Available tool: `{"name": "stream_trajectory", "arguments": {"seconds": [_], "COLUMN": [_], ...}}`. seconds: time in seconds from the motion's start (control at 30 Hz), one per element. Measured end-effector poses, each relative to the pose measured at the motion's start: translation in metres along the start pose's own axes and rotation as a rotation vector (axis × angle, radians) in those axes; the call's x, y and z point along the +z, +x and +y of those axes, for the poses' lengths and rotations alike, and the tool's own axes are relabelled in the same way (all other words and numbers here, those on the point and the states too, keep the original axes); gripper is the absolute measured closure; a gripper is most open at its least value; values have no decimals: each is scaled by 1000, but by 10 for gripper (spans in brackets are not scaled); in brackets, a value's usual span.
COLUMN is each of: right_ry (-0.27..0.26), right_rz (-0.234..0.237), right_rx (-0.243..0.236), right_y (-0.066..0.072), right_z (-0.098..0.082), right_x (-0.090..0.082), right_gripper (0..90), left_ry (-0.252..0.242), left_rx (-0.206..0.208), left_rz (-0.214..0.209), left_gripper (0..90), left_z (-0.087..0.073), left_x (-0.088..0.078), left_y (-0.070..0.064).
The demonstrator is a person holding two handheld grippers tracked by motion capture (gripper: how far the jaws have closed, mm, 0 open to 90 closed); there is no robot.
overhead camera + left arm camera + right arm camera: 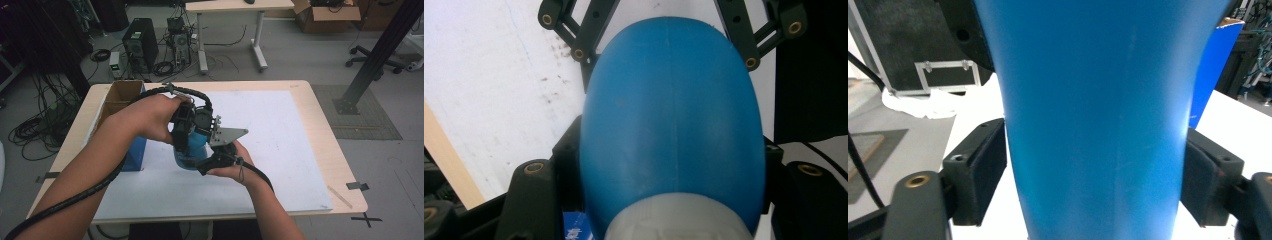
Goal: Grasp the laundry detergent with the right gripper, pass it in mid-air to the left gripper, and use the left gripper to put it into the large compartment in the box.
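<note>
The person held a blue bottle (192, 145) above the middle of the white-covered table (280, 135), between two hand-held grippers. The left gripper (186, 131) was clenched across the bottle's rounded body, its pads (566, 165) pressed against both flanks. The right gripper (220, 152) came in from the near right; its pads (979, 167) sat just beside the bottle's sides, and in its own view a thin gap seemed to show, so I took it for released. To my eye this was a handover step, the left now carrying the bottle. Next the right gripper would need to back straight off without nudging it. A blue box (134, 150) and a cardboard box (120, 95) stood at the left.
</note>
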State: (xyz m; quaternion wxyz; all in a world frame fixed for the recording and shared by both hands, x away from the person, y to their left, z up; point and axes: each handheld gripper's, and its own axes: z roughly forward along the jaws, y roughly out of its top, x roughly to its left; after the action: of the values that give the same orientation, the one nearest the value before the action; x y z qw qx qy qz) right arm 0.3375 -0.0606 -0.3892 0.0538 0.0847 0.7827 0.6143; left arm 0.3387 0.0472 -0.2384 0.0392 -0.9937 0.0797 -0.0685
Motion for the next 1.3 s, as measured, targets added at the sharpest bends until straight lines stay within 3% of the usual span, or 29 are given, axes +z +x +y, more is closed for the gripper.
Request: {"name": "stream_trajectory", "arguments": {"seconds": [0.23,0.3,0.5,0.57,0.67,0.73,0.77,0.8,0.9,1.03,1.13,1.3], "right_ry": [-17,-22,-52,-58,-53,-43,-40,-39,-41,-19,25,112], "right_rz": [-16,-13,-30,-36,-47,-63,-68,-88,-114,-158,-188,-205], "right_rx": [44,48,59,56,52,45,40,36,42,47,43,10], "right_y": [-1,-1,0,1,1,0,0,-4,-8,-19,-28,-39], "right_z": [-3,-3,0,2,2,2,2,1,1,4,8,16], "right_x": [-4,-5,-19,-31,-42,-56,-61,-75,-89,-111,-123,-135], "right_gripper": [0,0,0,0,0,0,0,0,0,0,0,0], "left_ry": [11,10,14,11,11,12,25,34,40,49,37,8], "left_rx": [-7,-9,-85,-127,-153,-197,-244,-265,-347,-433,-497,-586], "left_rz": [-11,-12,-30,-43,-49,-52,-56,-56,-53,-9,3,-24], "left_gripper": [391,391,389,389,388,389,388,388,388,388,388,388], "left_z": [5,5,4,1,-2,-5,-7,-8,-12,-13,-15,-19], "left_x": [-2,-2,-5,-7,-10,-14,-17,-20,-28,-36,-42,-50], "left_y": [1,2,7,10,12,14,16,16,20,22,26,31]}}
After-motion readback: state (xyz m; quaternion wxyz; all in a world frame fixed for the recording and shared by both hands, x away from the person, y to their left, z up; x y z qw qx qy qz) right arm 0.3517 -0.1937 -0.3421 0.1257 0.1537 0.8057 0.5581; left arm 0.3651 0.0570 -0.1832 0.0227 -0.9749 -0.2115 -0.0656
